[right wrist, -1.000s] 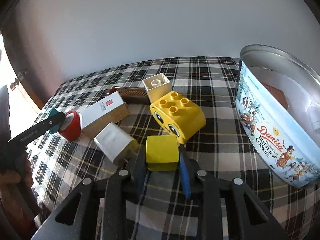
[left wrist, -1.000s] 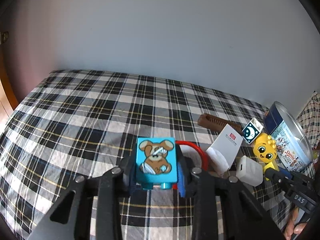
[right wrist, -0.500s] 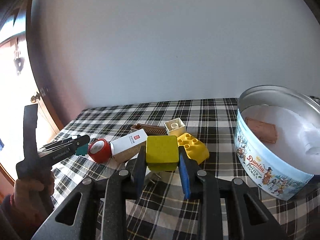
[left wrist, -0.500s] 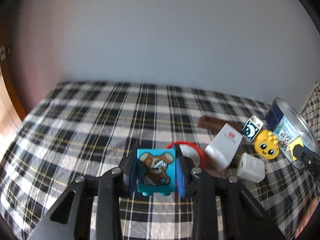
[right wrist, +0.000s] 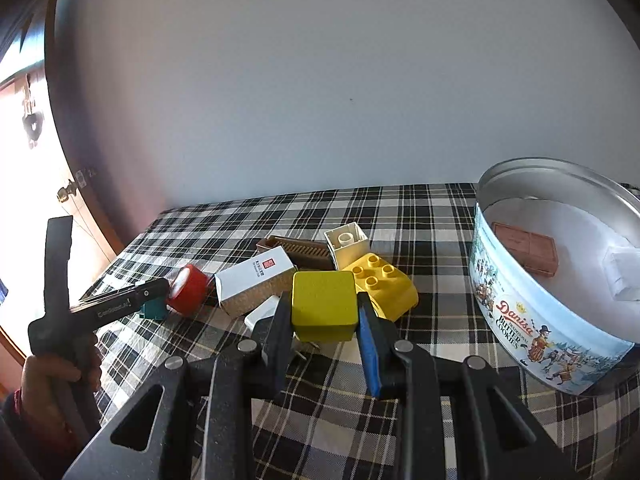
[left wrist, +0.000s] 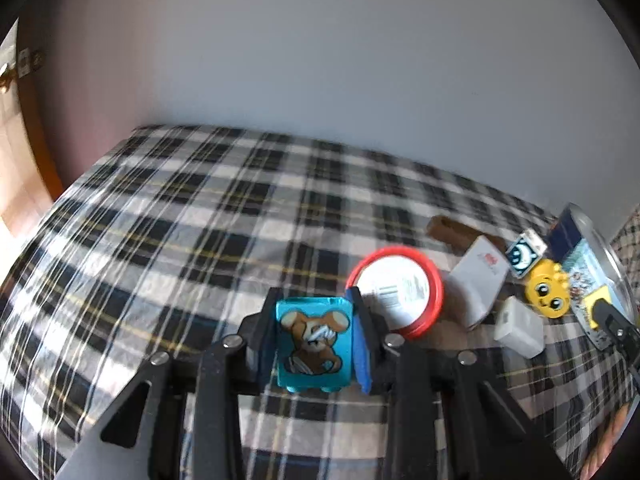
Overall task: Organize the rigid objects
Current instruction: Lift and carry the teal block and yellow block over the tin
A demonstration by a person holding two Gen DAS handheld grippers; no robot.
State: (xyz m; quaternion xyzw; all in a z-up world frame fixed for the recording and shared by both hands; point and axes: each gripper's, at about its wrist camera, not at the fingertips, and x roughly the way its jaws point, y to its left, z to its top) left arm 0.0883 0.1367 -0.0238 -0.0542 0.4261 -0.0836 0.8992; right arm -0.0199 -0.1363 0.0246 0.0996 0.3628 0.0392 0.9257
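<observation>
My left gripper [left wrist: 314, 312] is shut on a teal block with a bear picture [left wrist: 314, 344], held above the plaid cloth. My right gripper [right wrist: 324, 312] is shut on a plain yellow block [right wrist: 324, 306], held left of the open Danisa cookie tin [right wrist: 528, 320]. The tin holds a brown piece [right wrist: 528, 248] and a white piece [right wrist: 622, 272]. The left gripper also shows in the right wrist view [right wrist: 154, 300] by the red-rimmed lid. The tin appears at the right edge of the left wrist view [left wrist: 588, 264].
On the cloth lie a red-rimmed round lid [left wrist: 396, 292], a white box [left wrist: 478, 276], a white charger [left wrist: 518, 332], a yellow face block [left wrist: 548, 294], a moon-print block [left wrist: 522, 254] and a brown comb-like piece [right wrist: 300, 250]. A wall stands behind.
Both grippers have risen with their blocks. The left gripper has shifted left, so the red lid now shows fully. The right gripper has stayed left of the tin.
</observation>
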